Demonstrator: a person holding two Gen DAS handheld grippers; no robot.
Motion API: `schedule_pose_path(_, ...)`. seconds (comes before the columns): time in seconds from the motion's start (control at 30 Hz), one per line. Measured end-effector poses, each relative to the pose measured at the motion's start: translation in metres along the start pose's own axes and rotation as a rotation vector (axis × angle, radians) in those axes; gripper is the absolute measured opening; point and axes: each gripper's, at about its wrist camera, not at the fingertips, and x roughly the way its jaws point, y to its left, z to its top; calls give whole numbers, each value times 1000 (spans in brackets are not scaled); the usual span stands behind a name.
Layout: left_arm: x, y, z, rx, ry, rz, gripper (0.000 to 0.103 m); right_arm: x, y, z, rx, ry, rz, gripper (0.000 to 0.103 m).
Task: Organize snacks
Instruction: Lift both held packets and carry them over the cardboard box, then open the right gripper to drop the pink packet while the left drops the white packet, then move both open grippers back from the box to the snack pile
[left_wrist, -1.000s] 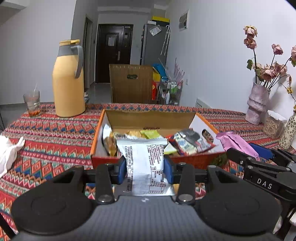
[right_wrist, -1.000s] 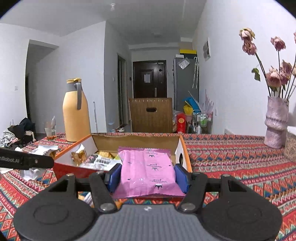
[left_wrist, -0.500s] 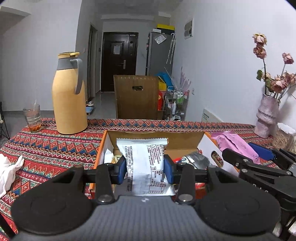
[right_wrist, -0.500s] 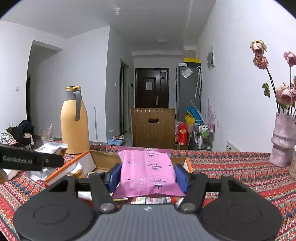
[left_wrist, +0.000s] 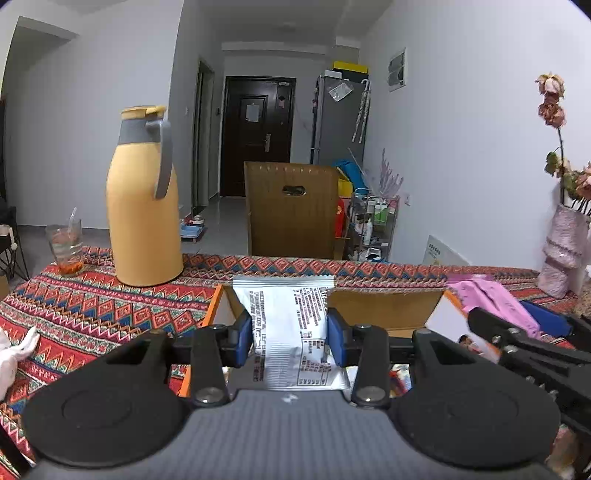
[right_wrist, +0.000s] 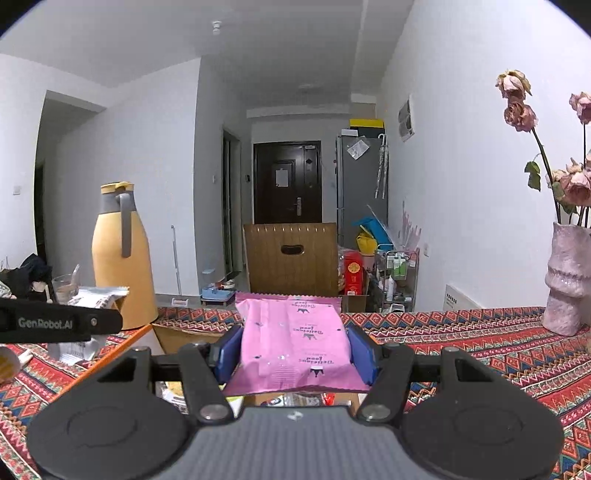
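My left gripper (left_wrist: 290, 332) is shut on a white snack packet (left_wrist: 288, 321) with black print, held over the near part of the orange cardboard box (left_wrist: 384, 308). My right gripper (right_wrist: 293, 350) is shut on a pink snack packet (right_wrist: 295, 347), also over that box (right_wrist: 173, 334). In the left wrist view the pink packet (left_wrist: 495, 299) and the right gripper show at the right. The right wrist view has the white packet (right_wrist: 99, 297) and the left gripper's arm at its left edge. Most of the box's inside is hidden behind the grippers; a few packets (right_wrist: 295, 398) show below the pink one.
A yellow thermos jug (left_wrist: 142, 210) and a glass (left_wrist: 66, 245) stand at the back left of the patterned tablecloth (left_wrist: 92, 306). A pink vase of dried flowers (right_wrist: 567, 280) stands at the right by the wall. White tissue (left_wrist: 11, 354) lies at the left edge. A brown chair back (left_wrist: 291, 210) rises behind the table.
Both grippers have moved forward over the box with their packets, and the views have tilted up. The box's contents, plain to see before, are now mostly hidden beneath the grippers.
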Motion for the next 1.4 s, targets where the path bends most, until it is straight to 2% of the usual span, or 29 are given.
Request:
schedule_pose_path(0.1,9,5,-7,0,11,27,41,8,-2,-7,5,17,10,61)
schedule_pose_path(0.47,24,17,-17,-36,68,27,43,27,4,-27,-14,93,18,61)
schedule_pose_path(0.53,22,18,-18,-47,66,29,56,27,5,-27,-15,96,19,61)
schedule_pose_path(0.6,18,19,-17,-57,40,41,86,28,5,-26,-10,97,16,63)
schedule_pose_path(0.63,16,20,-16,-63,26,50,92,27,4,-26,-4,97,10,74)
schedule_pose_path(0.67,13,21,-15,-72,12,58,103,27,2,-26,7,98,3,90)
schedule_pose_path(0.73,11,22,-15,-84,-2,65,103,25,-3,-25,34,89,-7,103)
schedule_pose_path(1.2,13,23,-15,-102,28,68,103,20,-4,-25,49,85,-21,103)
schedule_pose_path(1.4,-2,23,-4,-110,53,49,103,4,-6,-12,64,40,-51,103)
